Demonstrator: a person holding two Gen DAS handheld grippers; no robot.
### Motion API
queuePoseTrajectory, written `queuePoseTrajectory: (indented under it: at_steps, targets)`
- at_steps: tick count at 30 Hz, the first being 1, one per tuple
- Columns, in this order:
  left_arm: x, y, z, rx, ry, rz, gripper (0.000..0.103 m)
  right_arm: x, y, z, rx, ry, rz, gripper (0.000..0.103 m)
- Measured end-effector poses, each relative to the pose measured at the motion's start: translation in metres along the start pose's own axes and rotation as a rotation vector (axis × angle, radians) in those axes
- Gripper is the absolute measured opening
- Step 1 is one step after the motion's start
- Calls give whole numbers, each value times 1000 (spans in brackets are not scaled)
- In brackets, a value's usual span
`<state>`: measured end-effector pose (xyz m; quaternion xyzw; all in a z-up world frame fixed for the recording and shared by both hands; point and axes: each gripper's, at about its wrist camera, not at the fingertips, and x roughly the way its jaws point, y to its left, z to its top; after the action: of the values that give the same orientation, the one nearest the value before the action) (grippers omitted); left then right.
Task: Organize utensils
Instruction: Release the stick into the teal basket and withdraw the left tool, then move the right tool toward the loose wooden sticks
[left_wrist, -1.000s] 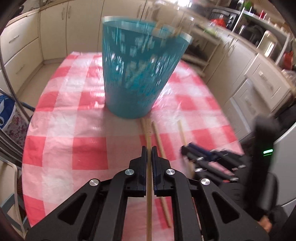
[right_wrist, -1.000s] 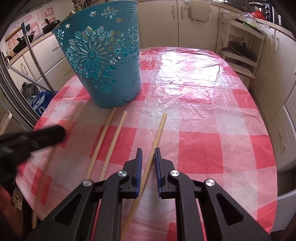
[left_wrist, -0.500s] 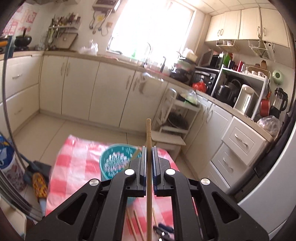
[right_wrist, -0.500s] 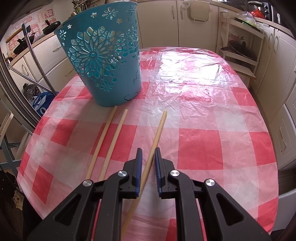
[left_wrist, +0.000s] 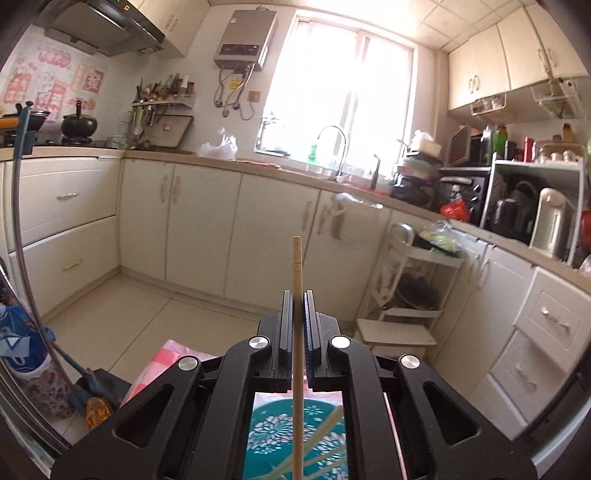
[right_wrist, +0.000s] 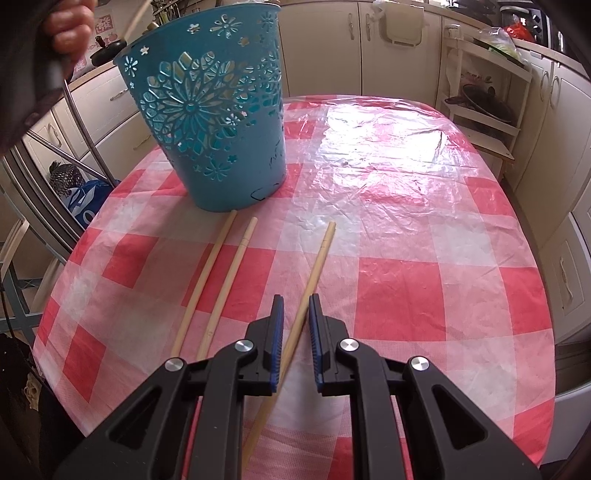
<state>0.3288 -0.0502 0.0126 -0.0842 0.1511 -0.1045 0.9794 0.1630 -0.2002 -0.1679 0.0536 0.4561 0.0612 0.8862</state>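
My left gripper (left_wrist: 298, 295) is shut on a wooden chopstick (left_wrist: 297, 266) held upright, high above the teal cut-out basket (left_wrist: 295, 439), whose inside with several chopsticks shows below between the arms. In the right wrist view the teal basket (right_wrist: 214, 125) stands at the table's far left. My right gripper (right_wrist: 296, 301) is open, its fingers either side of a chopstick (right_wrist: 314, 266) lying on the red-checked tablecloth (right_wrist: 406, 240). Two more chopsticks (right_wrist: 221, 280) lie side by side to its left. The hand on the left gripper (right_wrist: 62, 26) shows at the top left.
Cream kitchen cabinets (left_wrist: 199, 221) run along the wall past the table. A white shelf rack (right_wrist: 480, 96) with pans stands beyond the table's far right edge. A metal chair frame (right_wrist: 48, 177) and a blue bag (right_wrist: 81, 199) are at the left.
My left gripper has lifted its chopstick from the table to above the basket and tipped it upright. My right gripper has stayed open around the same chopstick.
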Motion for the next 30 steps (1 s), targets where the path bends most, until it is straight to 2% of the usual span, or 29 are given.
queuePoseTrajectory:
  at_steps: [5,11,13,15,20,23,26,30]
  targets:
    - [18,8,-21,34,79,39,5,1,0,1,5,2,9,17]
    - [2,21,-54,41,142,63,9,0,2,1,-1,-1,11,20]
    - [-14,25,-65,43,149,77,19,0,2,1,-4,-3,8,20]
    - [-28,27,-75,46,146,108,47,0,3,0,-7,-6,7,22]
    - [-65,34,-92,59,157,139,54,0,11,-2,-33,-16,-1,31]
    - [-77,43,-99,50,182,153,63,-1,13,-3,-32,-17,-5,33]
    - [-82,49,-107,37,203,165,70,-4,11,-4,-9,-16,-10,33]
    - [-78,56,-126,41,256,172,74,-3,17,-6,-43,-20,-49,33]
